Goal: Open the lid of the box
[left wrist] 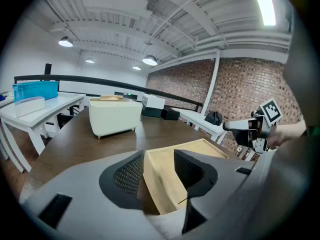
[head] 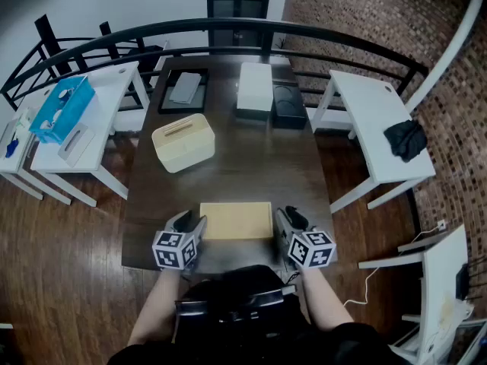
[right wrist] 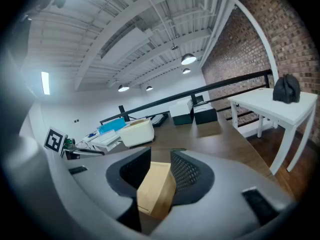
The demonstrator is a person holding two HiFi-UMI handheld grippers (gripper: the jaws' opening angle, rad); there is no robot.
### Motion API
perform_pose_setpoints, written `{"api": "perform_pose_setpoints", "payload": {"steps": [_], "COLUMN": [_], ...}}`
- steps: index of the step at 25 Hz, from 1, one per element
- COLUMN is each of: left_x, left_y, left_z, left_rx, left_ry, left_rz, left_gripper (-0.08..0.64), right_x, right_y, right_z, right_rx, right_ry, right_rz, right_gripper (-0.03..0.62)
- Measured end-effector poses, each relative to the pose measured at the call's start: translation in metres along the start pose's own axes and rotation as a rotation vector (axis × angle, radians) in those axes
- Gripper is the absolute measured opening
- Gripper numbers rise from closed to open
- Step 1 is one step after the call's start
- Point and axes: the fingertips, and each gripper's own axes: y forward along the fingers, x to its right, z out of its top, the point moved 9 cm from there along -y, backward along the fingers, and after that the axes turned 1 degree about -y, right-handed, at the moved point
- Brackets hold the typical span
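A flat pale wooden box [head: 236, 220] lies on the dark table [head: 289, 166] close to its near edge. My left gripper [head: 194, 226] is at the box's near left corner. In the left gripper view that gripper [left wrist: 159, 156] stands wide with the box [left wrist: 200, 151] corner between its jaws, and a strip of table shows beside the left pad [left wrist: 127, 174]. My right gripper [head: 283, 220] is at the near right corner. In the right gripper view the box [right wrist: 156, 186] corner fills the gap of that gripper [right wrist: 161, 156], touching both pads.
A cream box [head: 183, 141] stands mid-table. A white box [head: 255, 87], a black box [head: 289, 103] and a dark tray [head: 183, 88] sit at the far end. White side tables [head: 380, 120] flank the table, one bearing a black cloth [head: 405, 138]. A blue bin [head: 62, 106] is left.
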Motion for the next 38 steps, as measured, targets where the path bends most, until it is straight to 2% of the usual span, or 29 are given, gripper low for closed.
{"api": "perform_pose_setpoints", "payload": {"steps": [4,6,12,14,15,18,22,27,31,33,38], "left_x": [0.002,-0.001,-0.007,-0.008,-0.008,-0.009,-0.011,-0.024,-0.04,-0.051,-0.076], "left_y": [0.017,0.021,0.024,0.025,0.025,0.024,0.022,0.016,0.008,0.001,-0.014], "left_z": [-0.02,-0.027,-0.033,-0.034,-0.035,-0.036,-0.033,-0.032,-0.033,-0.033,-0.03], "left_rx": [-0.074,-0.09,-0.098,-0.104,-0.107,-0.104,-0.097,-0.087,-0.082,-0.084,-0.08], "left_ry": [-0.063,-0.101,-0.172,-0.19,-0.197,-0.21,-0.19,-0.235,-0.279,-0.273,-0.26], "left_rz": [0.077,0.088,0.045,0.018,0.007,-0.009,0.016,0.027,0.023,0.05,0.085], "left_gripper": [0.193,0.193,0.189,0.161,0.161,0.144,0.13,0.067,0.067,0.064,0.061], "right_x": [0.003,0.002,0.003,0.003,0.003,0.003,0.009,0.008,0.007,0.009,0.017], "right_y": [0.015,0.022,0.036,0.042,0.044,0.045,0.047,0.049,0.051,0.051,0.047], "right_z": [-0.021,-0.028,-0.045,-0.05,-0.052,-0.055,-0.06,-0.061,-0.063,-0.064,-0.06], "right_rx": [-0.087,-0.12,-0.205,-0.236,-0.245,-0.256,-0.27,-0.254,-0.251,-0.248,-0.231], "right_ry": [0.01,0.009,0.0,-0.001,-0.004,-0.004,0.02,0.074,0.082,0.08,0.105], "right_rz": [-0.024,-0.024,-0.037,-0.032,-0.031,-0.045,-0.045,0.011,0.027,0.022,-0.003], "right_gripper": [0.127,0.127,0.127,0.183,0.183,0.183,0.176,0.155,0.155,0.137,0.137]}}
